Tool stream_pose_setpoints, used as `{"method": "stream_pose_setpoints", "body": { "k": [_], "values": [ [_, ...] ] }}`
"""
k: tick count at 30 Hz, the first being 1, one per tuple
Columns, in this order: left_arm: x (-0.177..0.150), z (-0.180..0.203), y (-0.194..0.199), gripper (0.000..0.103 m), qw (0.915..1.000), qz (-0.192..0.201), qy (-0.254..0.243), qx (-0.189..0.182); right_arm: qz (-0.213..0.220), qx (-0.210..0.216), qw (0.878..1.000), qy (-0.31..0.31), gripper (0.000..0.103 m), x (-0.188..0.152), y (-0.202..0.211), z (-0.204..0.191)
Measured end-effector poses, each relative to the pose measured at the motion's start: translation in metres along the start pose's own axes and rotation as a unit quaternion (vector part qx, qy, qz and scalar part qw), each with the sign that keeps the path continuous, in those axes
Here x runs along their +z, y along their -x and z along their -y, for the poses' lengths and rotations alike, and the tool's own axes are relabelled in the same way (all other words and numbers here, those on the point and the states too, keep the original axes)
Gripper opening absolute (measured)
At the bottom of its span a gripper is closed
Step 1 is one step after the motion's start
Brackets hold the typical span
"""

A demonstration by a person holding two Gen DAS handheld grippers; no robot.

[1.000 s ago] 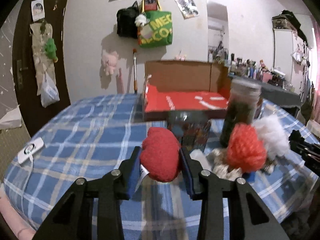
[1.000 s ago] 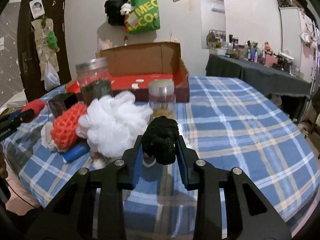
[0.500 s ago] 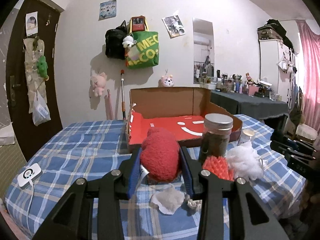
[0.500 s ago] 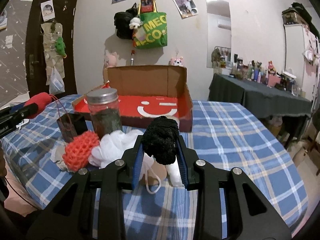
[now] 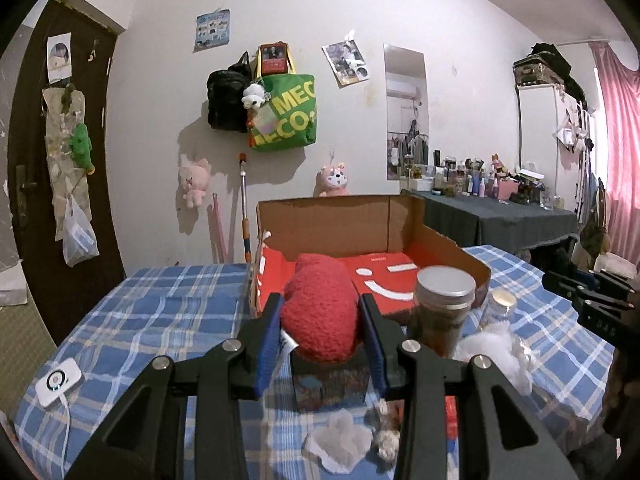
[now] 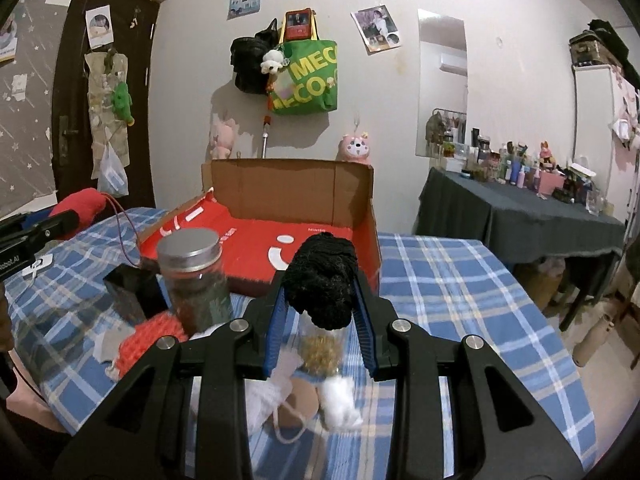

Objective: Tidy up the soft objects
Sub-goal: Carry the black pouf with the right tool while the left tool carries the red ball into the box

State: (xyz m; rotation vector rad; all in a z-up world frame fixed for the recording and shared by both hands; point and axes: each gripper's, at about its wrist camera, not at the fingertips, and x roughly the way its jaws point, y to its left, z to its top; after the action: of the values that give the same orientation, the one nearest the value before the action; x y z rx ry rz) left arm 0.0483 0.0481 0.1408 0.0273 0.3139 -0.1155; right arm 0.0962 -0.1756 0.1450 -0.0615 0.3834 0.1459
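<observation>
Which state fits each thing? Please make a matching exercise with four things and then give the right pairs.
Things:
1. red plush
2. black yarn ball
3. big jar
4. box

States:
a. stands on the table, metal lid on
b. held in the right hand-held gripper
c. open, red inside
d. held in the left hand-held gripper

Pairs: 1-d, 2-b, 3-a, 4-c

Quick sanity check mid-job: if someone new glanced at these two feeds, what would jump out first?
Each gripper's jaws clamp a soft thing above the checked table: the left gripper a fuzzy red plush, the right gripper a black knitted bundle. Behind both sits the open cardboard box with its red floor, and beside it a metal-lidded jar.
</observation>
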Motion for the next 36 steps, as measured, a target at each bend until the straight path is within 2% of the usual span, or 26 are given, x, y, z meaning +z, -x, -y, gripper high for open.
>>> {"method": "stream_pose_setpoints", "body": {
  "k": [7, 13, 17, 24, 30, 36],
  "values": [
    [0.016, 0.000, -0.017, 0.040, 0.9999, 0.006, -0.008, -0.003, 0.004, 0.006, 1.000, 0.011, 0.030, 0.018, -0.020, 0.004],
    [0.024, -0.006, -0.046, 0.040, 0.9994, -0.023, -0.009, -0.023, -0.014, 0.025, 0.999, 0.027, 0.030, 0.032, -0.048, 0.004],
    [0.028, -0.009, -0.068, 0.040, 0.9985, -0.043, -0.009, -0.033, -0.042, 0.041, 0.998, 0.036, 0.030, 0.041, -0.076, 0.006],
    [0.039, -0.013, -0.116, 0.040, 0.9951, -0.084, -0.031, -0.041, -0.133, 0.068, 0.987, 0.062, 0.030, 0.051, -0.140, 0.005],
    [0.046, -0.014, -0.161, 0.040, 0.9885, -0.132, -0.051, -0.053, -0.217, 0.066, 0.968, 0.103, 0.030, 0.052, -0.192, -0.003],
    [0.046, -0.015, -0.202, 0.040, 0.9803, -0.178, -0.068, -0.054, -0.295, 0.073, 0.947, 0.106, 0.030, 0.047, -0.237, 0.002]
  ]
}}
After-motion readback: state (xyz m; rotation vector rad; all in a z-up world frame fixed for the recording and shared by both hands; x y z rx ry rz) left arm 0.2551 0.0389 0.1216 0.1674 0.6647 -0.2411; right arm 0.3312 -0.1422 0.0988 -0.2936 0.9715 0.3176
